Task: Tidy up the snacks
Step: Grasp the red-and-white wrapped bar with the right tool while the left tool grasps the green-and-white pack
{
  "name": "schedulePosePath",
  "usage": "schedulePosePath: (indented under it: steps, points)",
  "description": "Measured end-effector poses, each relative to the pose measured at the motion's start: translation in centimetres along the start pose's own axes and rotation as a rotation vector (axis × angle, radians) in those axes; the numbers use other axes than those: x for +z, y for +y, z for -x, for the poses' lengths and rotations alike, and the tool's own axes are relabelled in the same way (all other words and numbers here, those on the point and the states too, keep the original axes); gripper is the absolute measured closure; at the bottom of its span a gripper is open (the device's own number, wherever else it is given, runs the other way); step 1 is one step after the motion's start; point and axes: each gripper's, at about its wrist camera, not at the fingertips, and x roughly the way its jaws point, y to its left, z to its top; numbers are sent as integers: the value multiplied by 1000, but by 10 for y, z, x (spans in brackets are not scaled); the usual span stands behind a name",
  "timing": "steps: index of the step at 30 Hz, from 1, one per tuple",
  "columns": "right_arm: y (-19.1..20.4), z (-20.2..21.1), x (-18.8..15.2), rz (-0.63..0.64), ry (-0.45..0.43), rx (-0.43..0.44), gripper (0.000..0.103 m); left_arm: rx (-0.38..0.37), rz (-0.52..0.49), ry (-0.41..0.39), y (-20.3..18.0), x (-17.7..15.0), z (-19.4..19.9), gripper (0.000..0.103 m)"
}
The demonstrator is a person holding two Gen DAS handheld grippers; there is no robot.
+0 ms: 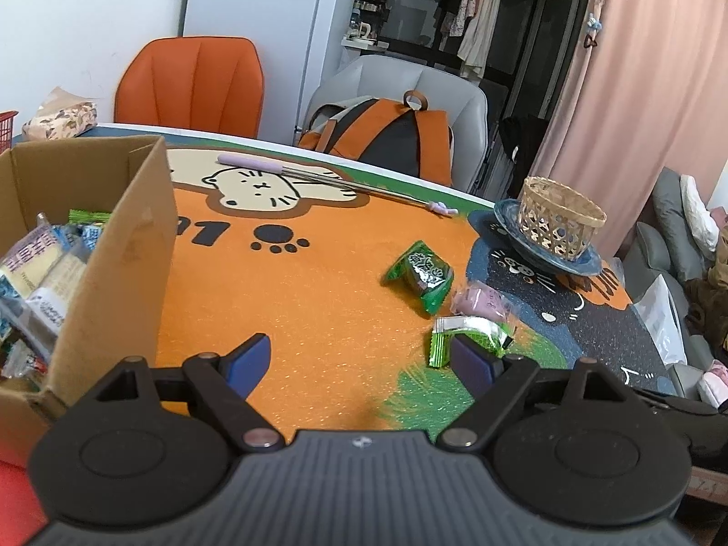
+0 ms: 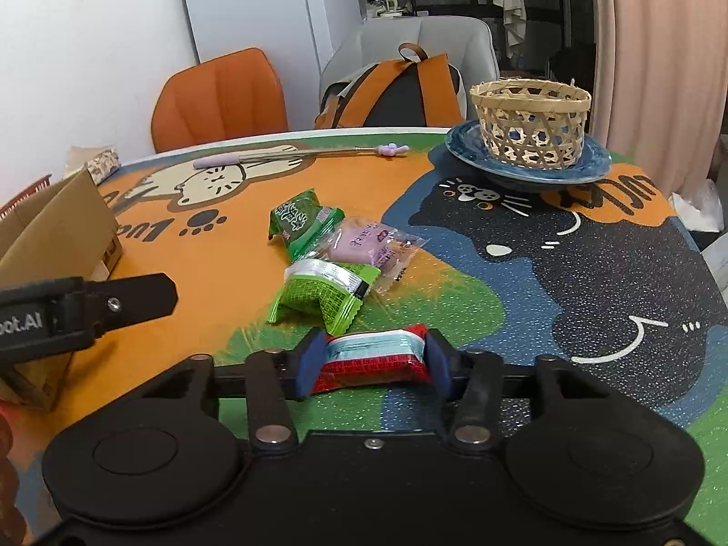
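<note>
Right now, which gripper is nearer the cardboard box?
Left. The left gripper hangs open right beside the cardboard box; the right gripper, shut on a red snack packet, sits further off, beyond the loose snacks.

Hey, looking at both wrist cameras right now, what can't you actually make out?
- Cardboard box, left wrist view: the left frame edge and its near wall hide most of the snacks inside.
- Woven basket on the blue plate, both views: its wall hides the bottom; contents unknown.
- Red snack packet, right wrist view: the right gripper jaws cover both ends; print too small to read.
- Purple snack packet, left wrist view: blurred label.
</note>
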Motion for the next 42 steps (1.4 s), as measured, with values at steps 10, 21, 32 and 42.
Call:
schedulePosePath:
  steps: [10, 21, 32, 42]
  points:
    - [-40, 4, 6, -90, -31, -32, 62, -4, -39, 6, -23, 2, -12, 17]
    - [-68, 6, 4, -186, -73, -35, 63, -6, -91, 20, -49, 0, -34, 17]
    - [-83, 11, 5, -255, -100, -52, 63, -39, -133, 56, -74, -5, -66, 17]
    - [-80, 8, 5, -240, -83, -63, 33, -59, -126, 39, -68, -7, -73, 63]
